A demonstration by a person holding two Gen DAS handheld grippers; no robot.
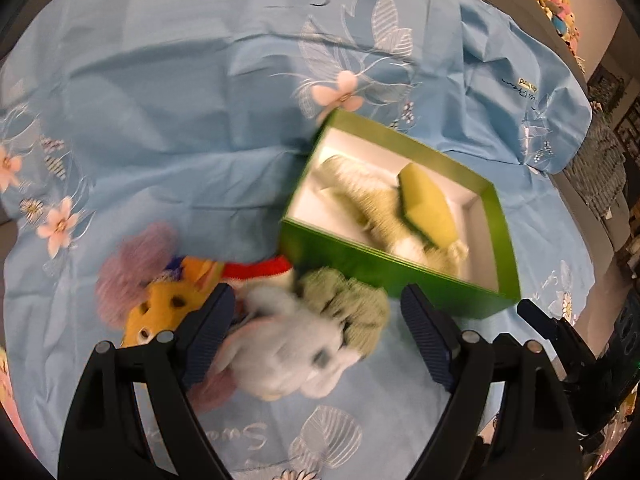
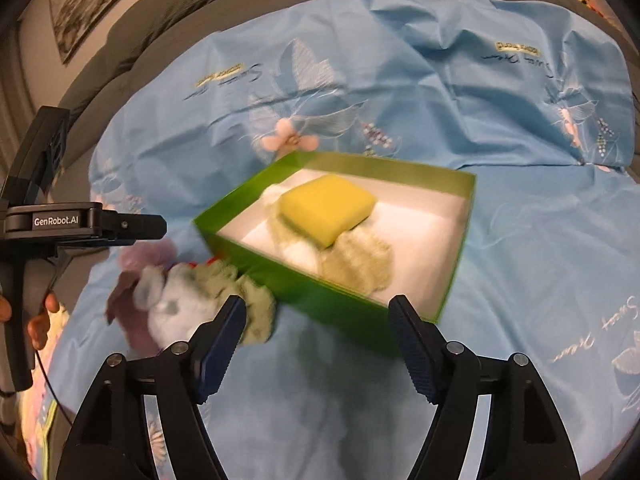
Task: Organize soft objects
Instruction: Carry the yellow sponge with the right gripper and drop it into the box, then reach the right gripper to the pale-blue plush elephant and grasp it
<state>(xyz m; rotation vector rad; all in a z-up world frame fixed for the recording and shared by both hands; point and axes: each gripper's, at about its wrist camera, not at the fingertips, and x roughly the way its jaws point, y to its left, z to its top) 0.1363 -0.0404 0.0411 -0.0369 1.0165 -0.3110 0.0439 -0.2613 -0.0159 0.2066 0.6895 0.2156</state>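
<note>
A green box (image 1: pixel 400 276) with a white inside stands on the blue sheet. It holds a yellow sponge (image 1: pixel 428 204) lying on a pale green fuzzy cloth (image 1: pixel 360 188). Left of the box is a heap of soft things: a pale blue plush (image 1: pixel 288 344), a green fuzzy piece (image 1: pixel 348 304), a yellow plush (image 1: pixel 168 304) and a purple fuzzy piece (image 1: pixel 136 268). My left gripper (image 1: pixel 318 294) is open above the blue plush, its pads clear of it. My right gripper (image 2: pixel 318 304) is open before the box (image 2: pixel 320 296), with nothing between its fingers. The sponge (image 2: pixel 328 208) is in plain view.
The blue floral sheet (image 2: pixel 520 240) covers a grey couch (image 2: pixel 180 8). A hand (image 2: pixel 40 320) grips the left tool at the left edge of the right wrist view. Framed pictures (image 2: pixel 84 4) hang behind. More plush toys (image 1: pixel 556 4) are piled at the far right.
</note>
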